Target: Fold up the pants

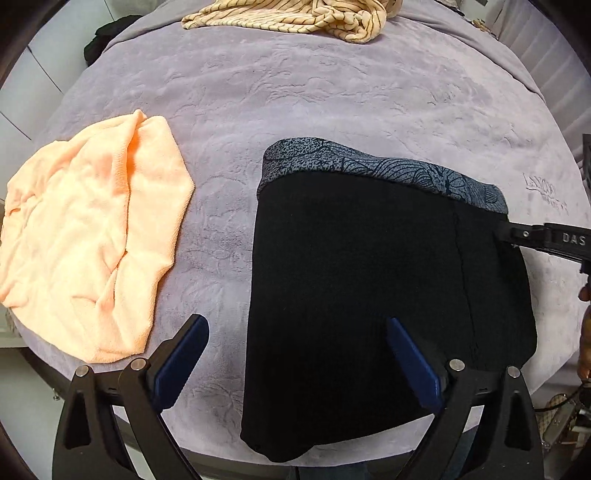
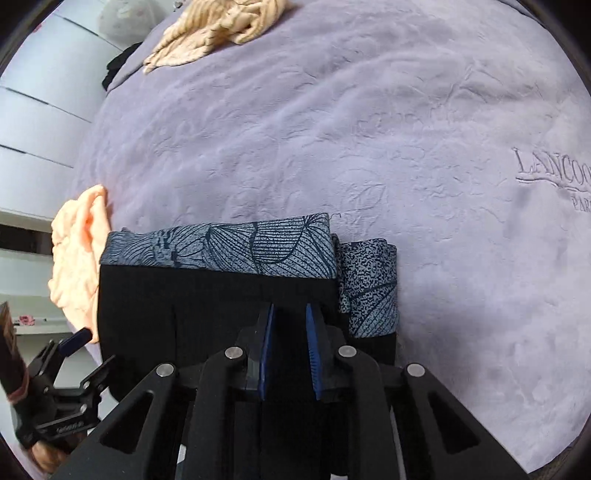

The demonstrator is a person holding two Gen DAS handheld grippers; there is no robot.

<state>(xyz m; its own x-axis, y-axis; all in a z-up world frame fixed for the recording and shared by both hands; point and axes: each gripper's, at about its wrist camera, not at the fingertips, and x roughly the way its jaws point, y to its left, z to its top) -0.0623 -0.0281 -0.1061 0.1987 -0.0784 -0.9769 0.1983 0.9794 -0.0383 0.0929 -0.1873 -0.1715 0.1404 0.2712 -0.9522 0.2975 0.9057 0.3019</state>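
The black pants [image 1: 351, 295] lie folded into a compact block on the lilac blanket [image 1: 295, 96], with a grey leaf-print waistband [image 1: 388, 170] along the far edge. My left gripper [image 1: 295, 339] is open and hovers over the pants' near left edge. My right gripper [image 2: 290, 317] sits on the pants' right side [image 2: 207, 314], jaws narrowly apart with black cloth between them; whether they pinch it is unclear. The printed band [image 2: 229, 247] lies just ahead of it. The right gripper also shows at the right of the left wrist view [image 1: 517, 232].
A peach towel [image 1: 92, 236] lies left of the pants, also seen in the right wrist view [image 2: 77, 258]. A striped cream garment [image 1: 295, 18] is bunched at the blanket's far edge. The blanket's near edge runs just below the pants.
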